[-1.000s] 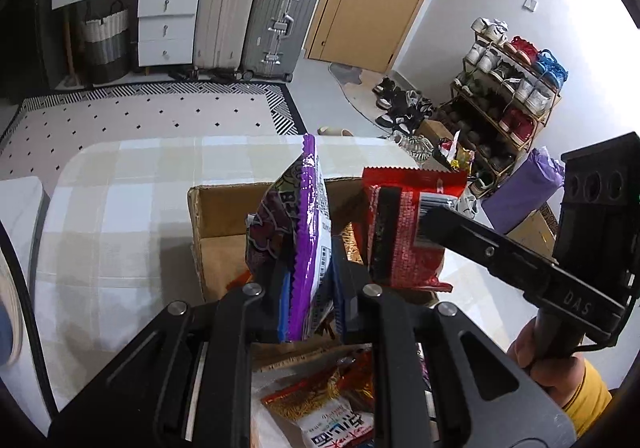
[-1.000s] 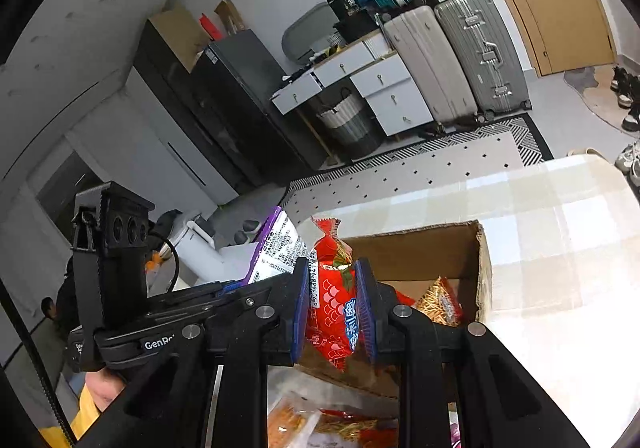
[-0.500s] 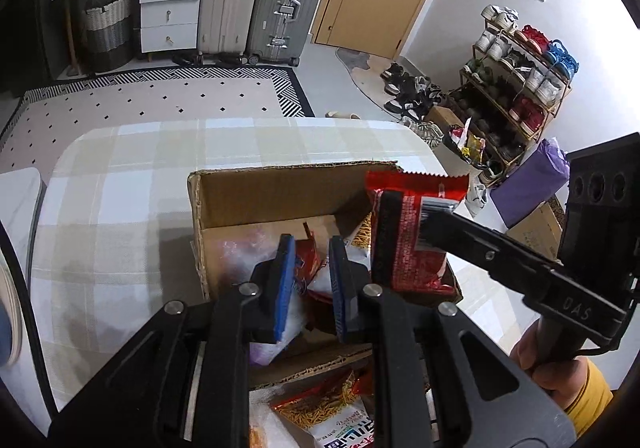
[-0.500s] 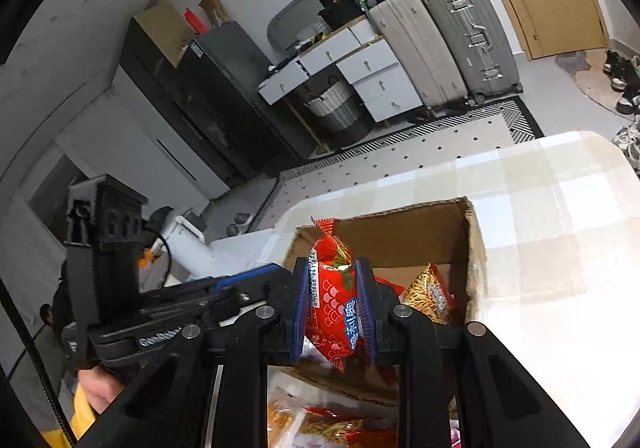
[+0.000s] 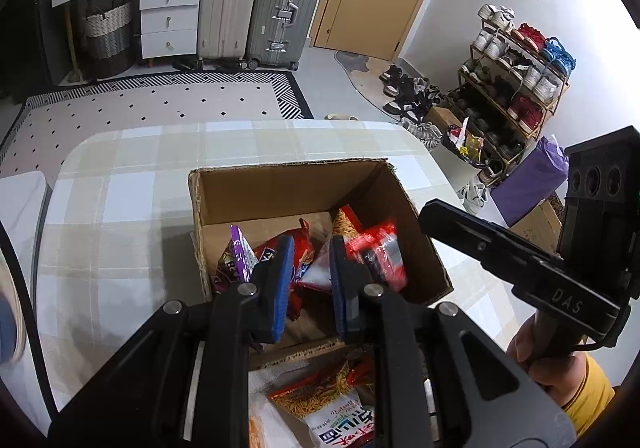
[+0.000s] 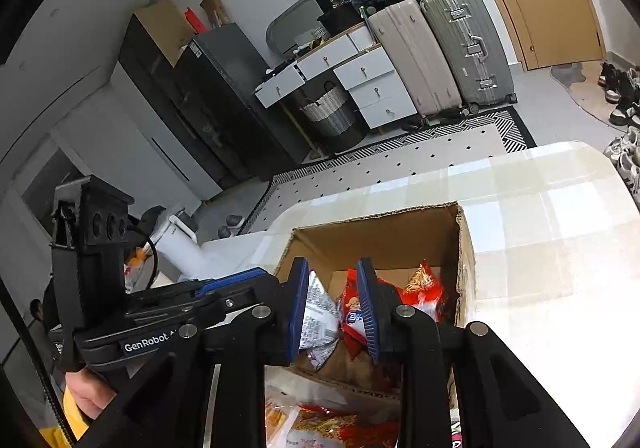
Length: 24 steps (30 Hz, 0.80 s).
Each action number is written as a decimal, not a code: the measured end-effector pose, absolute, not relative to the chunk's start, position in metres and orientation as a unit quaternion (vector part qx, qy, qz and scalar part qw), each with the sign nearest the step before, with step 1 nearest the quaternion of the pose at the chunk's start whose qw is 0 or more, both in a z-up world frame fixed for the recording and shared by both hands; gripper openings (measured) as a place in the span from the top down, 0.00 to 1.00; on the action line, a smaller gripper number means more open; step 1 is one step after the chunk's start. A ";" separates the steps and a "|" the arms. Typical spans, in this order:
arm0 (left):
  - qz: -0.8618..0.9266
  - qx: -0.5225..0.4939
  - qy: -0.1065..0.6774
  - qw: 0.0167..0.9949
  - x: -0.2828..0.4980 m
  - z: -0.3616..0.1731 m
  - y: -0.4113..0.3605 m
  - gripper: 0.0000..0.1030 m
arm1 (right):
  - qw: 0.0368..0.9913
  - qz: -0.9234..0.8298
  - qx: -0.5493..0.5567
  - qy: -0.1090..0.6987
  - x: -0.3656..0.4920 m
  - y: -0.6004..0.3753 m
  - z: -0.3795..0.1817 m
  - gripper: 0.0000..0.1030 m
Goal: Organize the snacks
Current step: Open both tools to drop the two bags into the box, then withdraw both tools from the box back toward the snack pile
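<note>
An open cardboard box (image 5: pixel 256 188) stands on the checked table and also shows in the right wrist view (image 6: pixel 372 236). Inside it lie a purple snack bag (image 5: pixel 236 260), a red snack bag (image 5: pixel 380 248) and other red packets (image 6: pixel 420 284). My left gripper (image 5: pixel 308 280) is open and empty, just above the box's near side. My right gripper (image 6: pixel 334 308) is open and empty over the box; its black body shows at the right of the left wrist view (image 5: pixel 520 260).
More snack packets (image 5: pixel 336 408) lie on the table in front of the box, under the grippers. The checked table (image 5: pixel 120 208) extends left of and beyond the box. Suitcases, drawers and a shoe rack stand in the room behind.
The left gripper let go of the purple bag, and the right gripper let go of the red bag. Both bags now lie in the box and both grippers stand open.
</note>
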State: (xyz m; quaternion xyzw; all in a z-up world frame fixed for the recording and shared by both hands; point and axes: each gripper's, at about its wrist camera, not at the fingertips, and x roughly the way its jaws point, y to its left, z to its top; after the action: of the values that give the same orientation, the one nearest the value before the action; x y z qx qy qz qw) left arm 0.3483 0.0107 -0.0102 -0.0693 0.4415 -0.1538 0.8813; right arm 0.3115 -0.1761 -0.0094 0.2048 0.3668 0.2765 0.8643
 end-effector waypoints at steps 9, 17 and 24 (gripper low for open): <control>-0.151 -0.063 0.435 0.886 0.315 -0.002 0.007 0.86 | 0.867 0.277 0.196 0.364 0.293 -0.177 0.001 0.75; -0.144 -0.051 0.413 0.898 0.265 0.025 0.001 0.86 | 0.888 0.284 0.155 0.325 0.247 -0.177 0.036 0.60; -0.130 -0.041 0.375 0.917 0.205 0.057 -0.004 0.62 | 0.906 0.280 0.119 0.294 0.192 -0.175 0.060 0.53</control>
State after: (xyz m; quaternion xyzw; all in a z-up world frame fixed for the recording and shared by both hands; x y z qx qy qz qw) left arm 0.2047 -0.0042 0.0571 -0.0414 0.3754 -0.1305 0.9167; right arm 0.1924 -0.1754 0.0601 0.1191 0.2943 0.2803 0.9059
